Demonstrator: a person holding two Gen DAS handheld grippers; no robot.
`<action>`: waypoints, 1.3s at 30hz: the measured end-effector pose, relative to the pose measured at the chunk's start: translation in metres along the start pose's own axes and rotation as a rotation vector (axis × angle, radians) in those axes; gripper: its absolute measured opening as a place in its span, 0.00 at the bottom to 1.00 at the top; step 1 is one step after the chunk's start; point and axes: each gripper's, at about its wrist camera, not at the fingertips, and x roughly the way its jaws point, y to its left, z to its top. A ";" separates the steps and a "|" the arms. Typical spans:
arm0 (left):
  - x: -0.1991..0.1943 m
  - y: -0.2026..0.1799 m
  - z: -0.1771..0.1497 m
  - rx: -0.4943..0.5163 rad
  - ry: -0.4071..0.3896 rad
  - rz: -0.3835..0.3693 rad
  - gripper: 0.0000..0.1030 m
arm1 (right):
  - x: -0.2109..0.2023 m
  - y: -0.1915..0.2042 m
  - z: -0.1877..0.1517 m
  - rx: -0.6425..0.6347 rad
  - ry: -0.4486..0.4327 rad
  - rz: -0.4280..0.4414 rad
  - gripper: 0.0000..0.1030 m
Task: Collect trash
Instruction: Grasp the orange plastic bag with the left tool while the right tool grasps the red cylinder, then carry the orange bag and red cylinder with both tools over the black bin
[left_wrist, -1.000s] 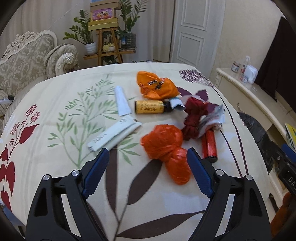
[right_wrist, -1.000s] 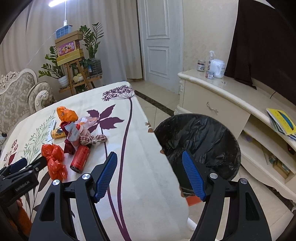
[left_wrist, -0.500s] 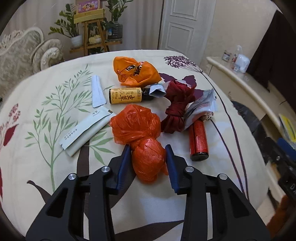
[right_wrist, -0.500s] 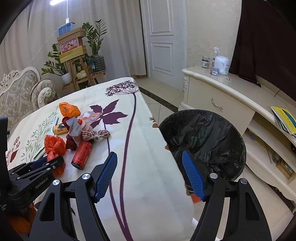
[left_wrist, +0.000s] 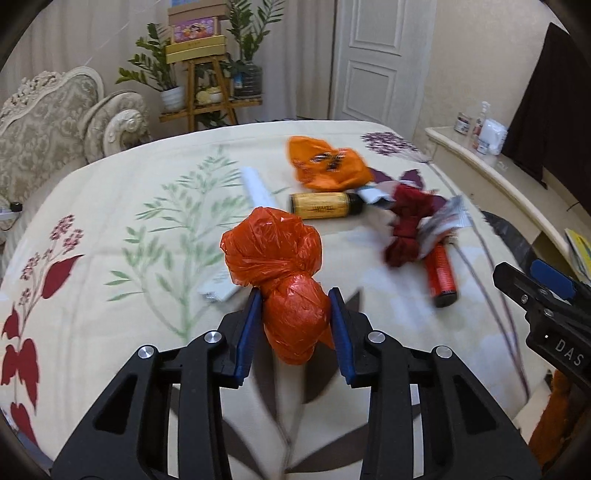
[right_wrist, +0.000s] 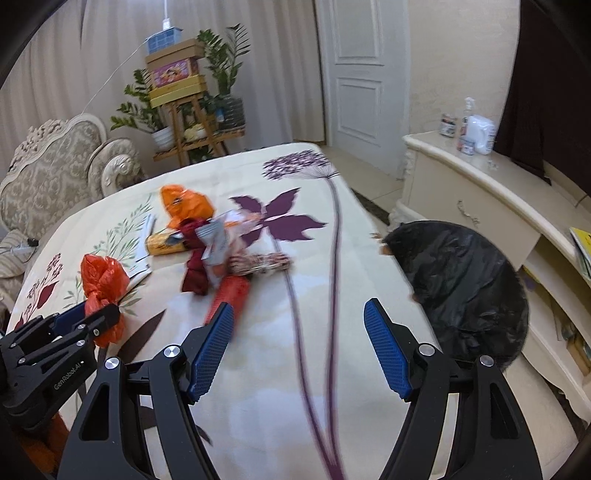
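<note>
Left gripper (left_wrist: 295, 325) squeezes the red bag (left_wrist: 284, 273); right gripper (right_wrist: 297, 350) gapes empty. All other trash waits; bin (right_wrist: 461, 280) looks empty.

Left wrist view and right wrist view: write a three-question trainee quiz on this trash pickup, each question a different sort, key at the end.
1. True or false: the left gripper is clamped on the red-orange plastic bag.
2. Multiple choice: where does the black-lined bin stand? A) on the table B) on the floor beside the table's edge C) on the cream cabinet
3. Fill in: the right gripper is ____ with nothing between its pads.

Key:
1. True; the blue pads press the bag's lower lump from both sides.
2. B.
3. Open; it hangs over bare tablecloth, near the red can.
</note>
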 end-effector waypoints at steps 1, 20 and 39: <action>0.001 0.006 0.000 -0.006 0.006 0.012 0.34 | 0.003 0.003 0.000 -0.004 0.007 0.005 0.65; 0.012 0.036 -0.001 -0.070 0.024 0.029 0.34 | 0.042 0.032 -0.001 -0.043 0.109 0.036 0.24; -0.008 0.004 0.010 -0.042 -0.048 -0.022 0.34 | -0.004 -0.002 -0.005 -0.024 0.008 -0.024 0.24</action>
